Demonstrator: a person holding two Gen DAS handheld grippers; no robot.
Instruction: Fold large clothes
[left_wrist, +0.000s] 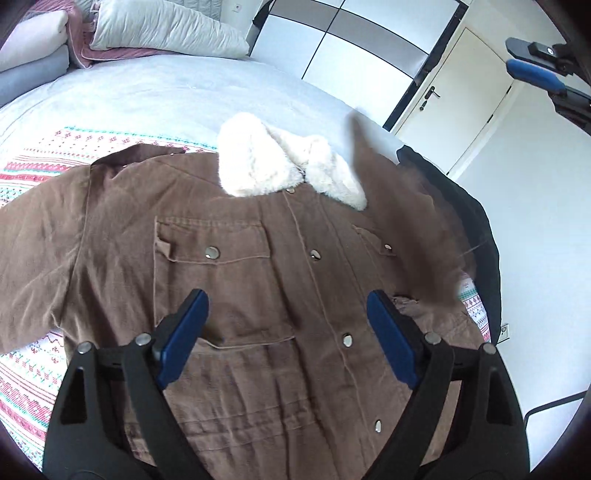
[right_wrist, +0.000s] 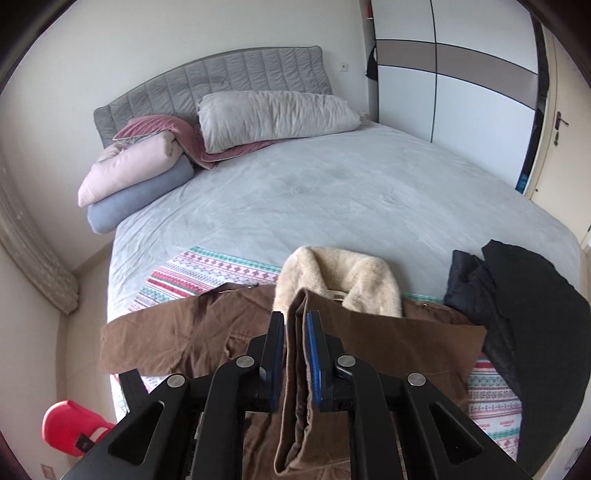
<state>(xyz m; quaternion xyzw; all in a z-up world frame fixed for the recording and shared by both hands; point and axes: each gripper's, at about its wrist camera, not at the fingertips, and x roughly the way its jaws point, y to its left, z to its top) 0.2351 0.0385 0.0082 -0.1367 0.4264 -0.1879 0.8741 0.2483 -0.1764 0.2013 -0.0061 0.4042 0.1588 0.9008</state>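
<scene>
A brown jacket (left_wrist: 258, 280) with snap buttons and a cream fur collar (left_wrist: 280, 166) lies front-up on the bed. My left gripper (left_wrist: 288, 325) is open and empty just above its chest, between the pocket and the button line. My right gripper (right_wrist: 295, 336) is shut on the jacket's right sleeve (right_wrist: 295, 387) and holds it lifted. In the left wrist view that sleeve (left_wrist: 399, 206) is a blurred brown streak rising at the right, and the right gripper (left_wrist: 539, 74) shows high at the upper right. The jacket also shows in the right wrist view (right_wrist: 192, 332).
The jacket rests on a patterned blanket (right_wrist: 207, 273) over a grey bedsheet (right_wrist: 332, 192). A black garment (right_wrist: 517, 314) lies at the bed's right edge. Pillows (right_wrist: 273, 118) and folded bedding (right_wrist: 133, 177) sit by the headboard. A red object (right_wrist: 70, 424) is on the floor at left.
</scene>
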